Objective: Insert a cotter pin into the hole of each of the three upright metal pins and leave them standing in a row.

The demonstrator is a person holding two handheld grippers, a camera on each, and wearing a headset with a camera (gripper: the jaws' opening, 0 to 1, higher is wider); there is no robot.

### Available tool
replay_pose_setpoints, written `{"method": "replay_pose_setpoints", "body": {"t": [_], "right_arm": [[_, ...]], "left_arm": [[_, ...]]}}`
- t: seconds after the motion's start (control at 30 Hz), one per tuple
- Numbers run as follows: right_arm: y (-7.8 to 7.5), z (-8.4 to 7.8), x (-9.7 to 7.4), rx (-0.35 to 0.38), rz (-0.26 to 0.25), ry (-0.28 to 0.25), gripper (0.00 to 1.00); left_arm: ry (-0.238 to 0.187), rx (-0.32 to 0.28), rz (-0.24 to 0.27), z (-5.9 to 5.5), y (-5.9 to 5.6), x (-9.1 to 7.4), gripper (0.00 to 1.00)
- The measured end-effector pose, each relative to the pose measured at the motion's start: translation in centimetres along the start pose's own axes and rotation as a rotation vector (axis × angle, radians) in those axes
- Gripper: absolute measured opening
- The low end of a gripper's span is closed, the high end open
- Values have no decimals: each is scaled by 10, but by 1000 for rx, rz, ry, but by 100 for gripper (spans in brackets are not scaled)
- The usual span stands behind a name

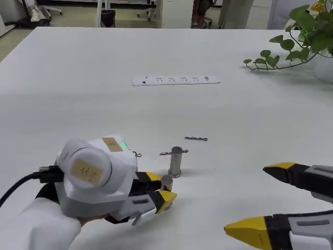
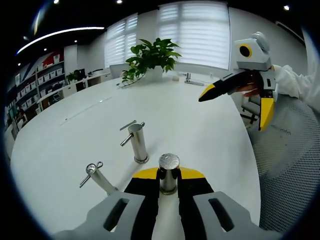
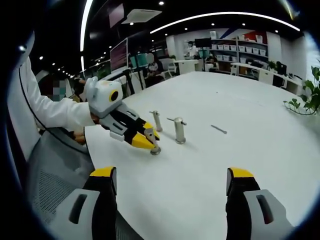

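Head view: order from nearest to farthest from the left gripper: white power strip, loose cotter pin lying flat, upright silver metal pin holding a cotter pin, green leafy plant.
1. Upright silver metal pin, just beyond the left gripper.
2. Loose cotter pin, behind it, slightly right.
3. White power strip, mid-table.
4. Green leafy plant, far right corner.

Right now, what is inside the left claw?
One upright metal pin stands between the left claw's jaws, with nothing through its top. The jaws cover its sides, so its hole cannot be seen.
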State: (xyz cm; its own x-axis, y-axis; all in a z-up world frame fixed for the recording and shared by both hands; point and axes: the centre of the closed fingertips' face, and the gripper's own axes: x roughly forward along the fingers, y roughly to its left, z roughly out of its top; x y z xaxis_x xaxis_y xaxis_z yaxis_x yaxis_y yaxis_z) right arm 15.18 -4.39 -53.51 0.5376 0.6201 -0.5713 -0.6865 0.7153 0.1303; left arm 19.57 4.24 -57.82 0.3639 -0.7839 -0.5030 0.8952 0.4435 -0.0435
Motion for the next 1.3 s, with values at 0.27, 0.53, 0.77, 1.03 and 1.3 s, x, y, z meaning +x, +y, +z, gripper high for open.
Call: {"method": "replay_pose_setpoints", "body": {"t": [0.27, 0.53, 0.77, 1.03, 1.3], "right_arm": [[1, -1, 0, -3, -1, 4, 89], [1, -2, 0, -2, 0, 7, 89], [1, -2, -1, -2, 3, 4, 89], [1, -3, 0, -2, 0, 13, 88], [0, -5, 0, -4, -2, 19, 88]], "left_arm": [[3, -3, 5, 0, 0, -1, 10], [-47, -18, -8, 8, 3, -15, 24], [-105, -16, 3, 15, 9, -50, 45], [-152, -54, -20, 13, 10, -79, 69], [-117, -72, -7, -3, 12, -85, 89]]}}
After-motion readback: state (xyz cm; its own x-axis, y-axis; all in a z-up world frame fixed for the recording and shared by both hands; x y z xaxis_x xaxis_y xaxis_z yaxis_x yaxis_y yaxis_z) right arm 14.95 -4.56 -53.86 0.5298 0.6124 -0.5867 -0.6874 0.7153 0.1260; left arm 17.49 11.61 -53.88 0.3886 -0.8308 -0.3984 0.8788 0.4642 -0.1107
